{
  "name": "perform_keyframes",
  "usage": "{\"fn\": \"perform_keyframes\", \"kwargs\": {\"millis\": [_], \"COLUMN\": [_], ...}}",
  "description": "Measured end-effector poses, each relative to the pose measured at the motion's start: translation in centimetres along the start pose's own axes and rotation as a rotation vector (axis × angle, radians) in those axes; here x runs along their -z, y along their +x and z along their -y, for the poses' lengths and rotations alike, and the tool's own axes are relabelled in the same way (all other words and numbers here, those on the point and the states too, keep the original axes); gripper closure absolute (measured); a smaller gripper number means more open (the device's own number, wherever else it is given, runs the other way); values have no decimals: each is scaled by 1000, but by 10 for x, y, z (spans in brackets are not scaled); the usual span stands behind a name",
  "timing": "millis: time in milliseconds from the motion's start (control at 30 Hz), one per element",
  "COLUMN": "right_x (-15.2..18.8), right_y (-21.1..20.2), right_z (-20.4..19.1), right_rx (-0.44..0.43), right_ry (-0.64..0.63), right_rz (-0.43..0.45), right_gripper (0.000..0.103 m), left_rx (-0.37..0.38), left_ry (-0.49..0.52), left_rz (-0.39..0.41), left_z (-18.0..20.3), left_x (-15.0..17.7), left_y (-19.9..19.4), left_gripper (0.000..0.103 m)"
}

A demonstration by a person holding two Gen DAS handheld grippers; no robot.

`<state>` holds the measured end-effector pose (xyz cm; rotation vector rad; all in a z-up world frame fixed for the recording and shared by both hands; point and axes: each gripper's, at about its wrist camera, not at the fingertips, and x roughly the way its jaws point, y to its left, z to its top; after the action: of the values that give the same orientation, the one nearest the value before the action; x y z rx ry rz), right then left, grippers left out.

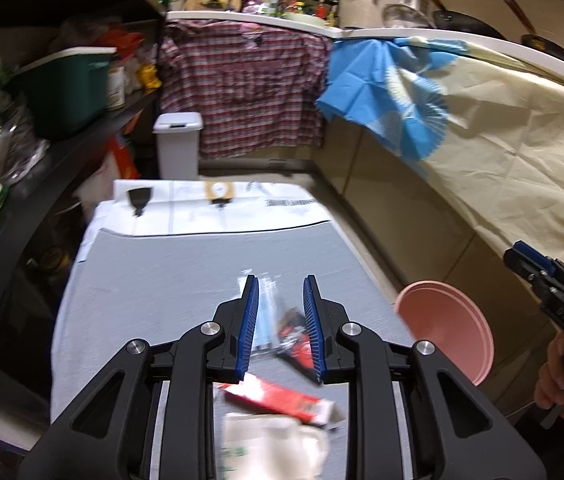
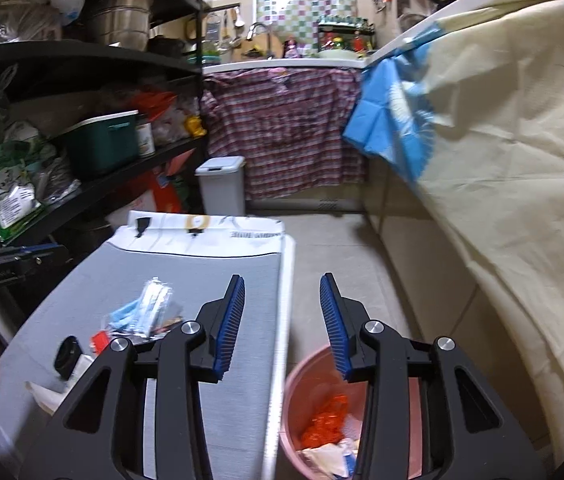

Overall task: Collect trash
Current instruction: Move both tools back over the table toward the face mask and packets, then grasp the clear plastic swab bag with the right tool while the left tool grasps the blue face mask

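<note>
- We hold the left gripper (image 1: 281, 284) low over the grey table top (image 1: 153, 280), its blue-padded jaws standing apart with nothing pressed between them.
- Past those jaws, loose trash lies on the table: a clear wrapper with a pale blue mask inside (image 1: 267, 312), and just beside it a small red and black packet (image 1: 296, 344).
- Nearer to us, under the left gripper's frame, a red and white box (image 1: 277, 398) lies on its side, touching a crumpled white paper bag (image 1: 273, 444).
- We hold the right gripper (image 2: 282, 280) off the table's right edge, above the floor; its jaws are apart and empty.
- Directly below its right jaw stands the pink bin (image 2: 298, 392) on the floor, just beside the table.
- Inside the bin we see orange netting (image 2: 328, 420) and some white and blue scraps (image 2: 334, 460).
- From the right wrist view, the trash pile (image 2: 141, 312) sits on the left half of the table, with a small black object (image 2: 67, 354) near it; what that is, we cannot tell.
- A person's hand (image 1: 562, 376) grips the right gripper's handle at the edge of the left wrist view.
- At the table's far end lies a white printed sheet (image 2: 209, 226).
- Beyond it, a white lidded bin (image 2: 221, 188) stands on the floor before a plaid cloth (image 2: 286, 128).
- A cream cloth (image 2: 502, 160) drapes the counter on the right.
</note>
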<state>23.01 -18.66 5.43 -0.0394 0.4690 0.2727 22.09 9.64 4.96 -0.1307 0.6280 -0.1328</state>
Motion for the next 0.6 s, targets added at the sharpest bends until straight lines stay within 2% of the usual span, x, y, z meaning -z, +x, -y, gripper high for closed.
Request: {"fn": "perform_keyframes", "kwargs": {"millis": [100, 300, 600], "right_x": [1, 5, 20], "right_y": [11, 39, 90], "right_z": [-17, -51, -88], "right_rx": [-42, -126, -193], "right_ry": [2, 19, 30], "right_rz": [-24, -66, -125], "right_gripper": [65, 79, 81], "left_rx": [-17, -39, -52], "left_ry": [-13, -32, -31], "left_rz": [-10, -23, -68], "left_z": [-17, -39, -55], "left_x": [3, 5, 14], "left_y": [1, 6, 33], "left_gripper": [83, 85, 86]}}
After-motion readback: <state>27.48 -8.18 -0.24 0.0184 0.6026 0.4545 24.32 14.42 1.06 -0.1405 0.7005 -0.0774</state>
